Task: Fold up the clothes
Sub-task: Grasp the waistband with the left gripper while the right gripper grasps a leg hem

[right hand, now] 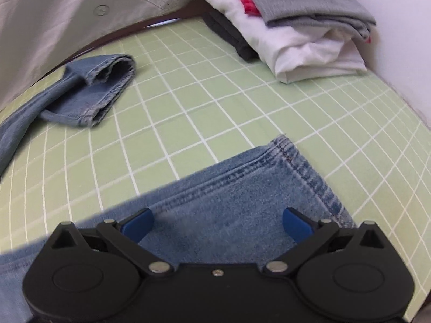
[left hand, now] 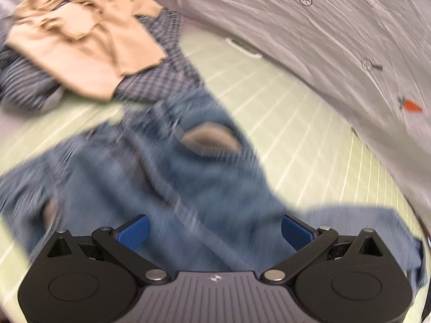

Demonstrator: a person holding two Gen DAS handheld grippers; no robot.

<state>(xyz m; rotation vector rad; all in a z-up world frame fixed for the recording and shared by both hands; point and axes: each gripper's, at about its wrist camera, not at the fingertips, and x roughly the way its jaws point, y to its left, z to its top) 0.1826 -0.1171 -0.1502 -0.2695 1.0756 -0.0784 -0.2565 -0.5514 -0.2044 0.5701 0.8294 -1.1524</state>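
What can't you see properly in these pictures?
- Jeans, left wrist view: motion blur smears the waist and pockets.
- Checked shirt, left wrist view: mostly covered by beige clothes.
- Dark garment, right wrist view: buried under the folded pile.
- Jeans leg, right wrist view: its near part is hidden behind the right gripper.

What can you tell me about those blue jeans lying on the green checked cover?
The jeans are faded light-blue denim, lying unfolded and rumpled on the green checked cover. One leg ends in a stitched hem lying flat; the other leg's cuff gapes open farther off. The top part reaches a heap of checked and beige clothes. Both grippers hover open above them.
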